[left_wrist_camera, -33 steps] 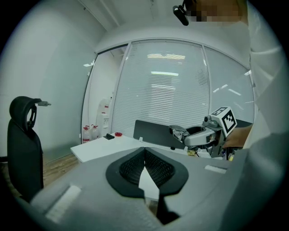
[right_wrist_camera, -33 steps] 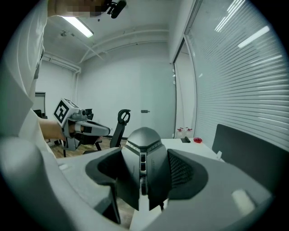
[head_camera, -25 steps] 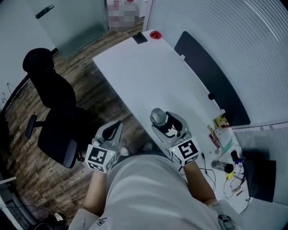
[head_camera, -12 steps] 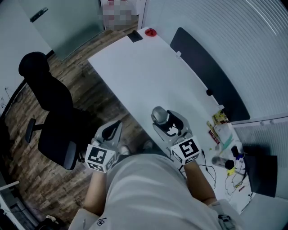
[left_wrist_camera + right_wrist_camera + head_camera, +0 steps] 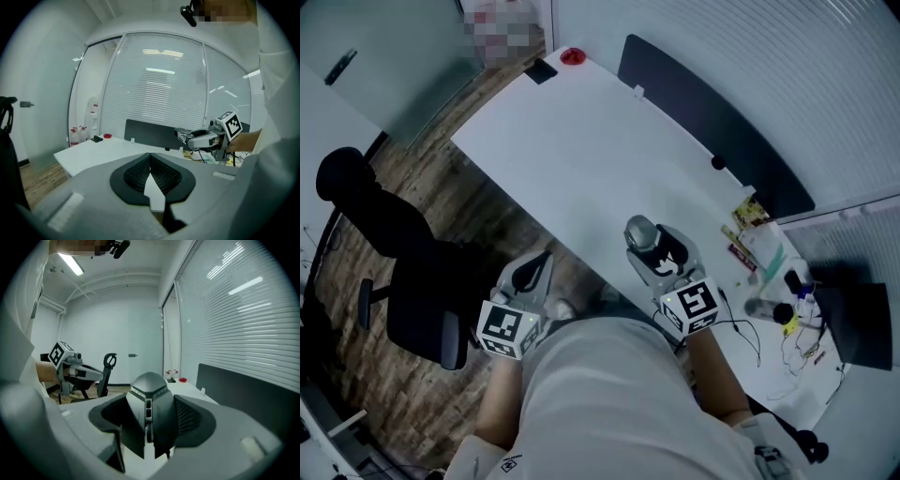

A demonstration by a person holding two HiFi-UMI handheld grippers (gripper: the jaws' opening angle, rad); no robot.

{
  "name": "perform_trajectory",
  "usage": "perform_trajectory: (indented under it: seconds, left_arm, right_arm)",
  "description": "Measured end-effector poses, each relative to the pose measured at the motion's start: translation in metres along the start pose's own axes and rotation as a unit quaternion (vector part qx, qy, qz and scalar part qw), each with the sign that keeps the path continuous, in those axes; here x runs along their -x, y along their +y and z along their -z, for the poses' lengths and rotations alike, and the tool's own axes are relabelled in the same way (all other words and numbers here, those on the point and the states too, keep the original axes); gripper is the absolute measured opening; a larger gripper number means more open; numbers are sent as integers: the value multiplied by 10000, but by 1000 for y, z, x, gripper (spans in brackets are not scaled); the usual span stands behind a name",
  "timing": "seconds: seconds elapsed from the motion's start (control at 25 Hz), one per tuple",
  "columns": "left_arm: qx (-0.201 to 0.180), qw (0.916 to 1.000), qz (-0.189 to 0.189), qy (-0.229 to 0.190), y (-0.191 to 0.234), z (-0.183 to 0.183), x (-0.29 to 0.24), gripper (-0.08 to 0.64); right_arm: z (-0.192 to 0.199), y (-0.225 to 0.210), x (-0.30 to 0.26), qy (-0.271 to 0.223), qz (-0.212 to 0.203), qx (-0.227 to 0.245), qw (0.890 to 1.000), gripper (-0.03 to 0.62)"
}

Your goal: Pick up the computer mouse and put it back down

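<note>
A grey computer mouse (image 5: pixel 639 231) sits between the jaws of my right gripper (image 5: pixel 651 246), which is shut on it above the near edge of the white desk (image 5: pixel 581 141). The right gripper view shows the mouse (image 5: pixel 150 397) nose up and clamped on both sides by the black pads (image 5: pixel 190 418). In the left gripper view the right gripper (image 5: pixel 187 136) holds it clear of the desk top. My left gripper (image 5: pixel 534 272) hangs off the desk's edge over the wooden floor. Its pads (image 5: pixel 161 176) are pressed together with nothing between them.
A black office chair (image 5: pixel 384 244) stands on the floor at the left. A dark divider panel (image 5: pixel 703 122) runs along the desk's far side. A red item (image 5: pixel 572 56) and a small black one (image 5: pixel 540 70) lie at the far corner. Cables and small clutter (image 5: pixel 778 300) crowd the right end.
The head view has swung, so the desk and chair sit differently in the picture. Both grippers hold almost the same places, and the right one keeps the mouse.
</note>
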State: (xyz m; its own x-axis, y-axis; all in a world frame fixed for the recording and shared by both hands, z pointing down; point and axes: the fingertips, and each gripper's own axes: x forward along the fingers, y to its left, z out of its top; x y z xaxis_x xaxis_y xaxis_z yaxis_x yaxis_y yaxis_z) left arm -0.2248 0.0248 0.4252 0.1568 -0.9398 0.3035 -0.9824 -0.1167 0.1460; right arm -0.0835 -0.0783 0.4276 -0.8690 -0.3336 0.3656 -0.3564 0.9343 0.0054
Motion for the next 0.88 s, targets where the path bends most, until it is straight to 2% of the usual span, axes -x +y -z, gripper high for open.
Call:
perform_trajectory:
  seconds: [0.4, 0.88]
  left_arm:
    - [-245, 9961, 770, 360, -43, 2, -49, 9]
    - [-486, 9850, 1404, 881, -94, 21, -87, 9]
  right_arm:
    - [63, -55, 45, 354, 908, -534, 9938, 305]
    - [161, -98, 93, 864, 1661, -1222, 9747, 305]
